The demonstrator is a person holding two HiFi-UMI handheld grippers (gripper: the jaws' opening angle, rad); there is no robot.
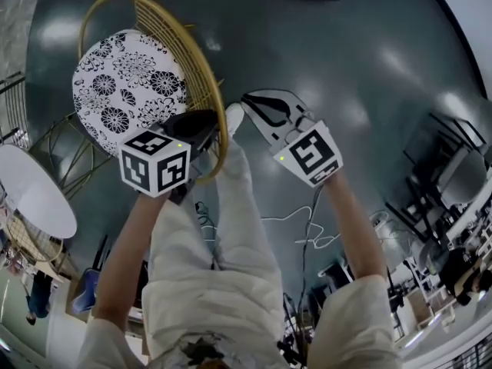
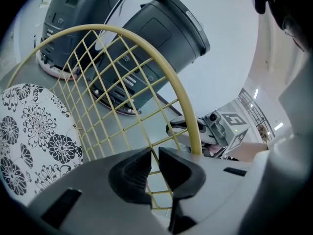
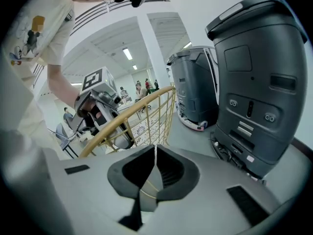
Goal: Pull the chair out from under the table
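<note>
The chair (image 1: 131, 83) stands on the dark grey floor (image 1: 354, 60), its seat fully in the open. A white round table (image 1: 31, 191) is near it at the left edge of the head view. The chair has a curved gold rim, a gold wire lattice back (image 2: 122, 82) and a round white cushion (image 2: 34, 131) printed with black flowers.

The left gripper (image 1: 206, 129) reaches the back's rim from the person's side. In the left gripper view its jaws (image 2: 155, 153) are clamped on one thin gold wire of the lattice, just below the thick rim. The right gripper (image 1: 250, 100) hangs just beside the rim, apart from it. In the right gripper view its jaws (image 3: 155, 148) meet at the tips with nothing of the chair (image 3: 132, 112) between them.

Each gripper carries a marker cube (image 1: 156, 162) with black-and-white square patterns, and these show no words. A white shoe (image 1: 233, 118) and a pale trouser leg lie between the two grippers.

Beyond the chair stand tall dark grey machines (image 3: 254, 82) with small panels and labels, whose print is too small to read. One shows through the lattice in the left gripper view (image 2: 161, 48).
</note>
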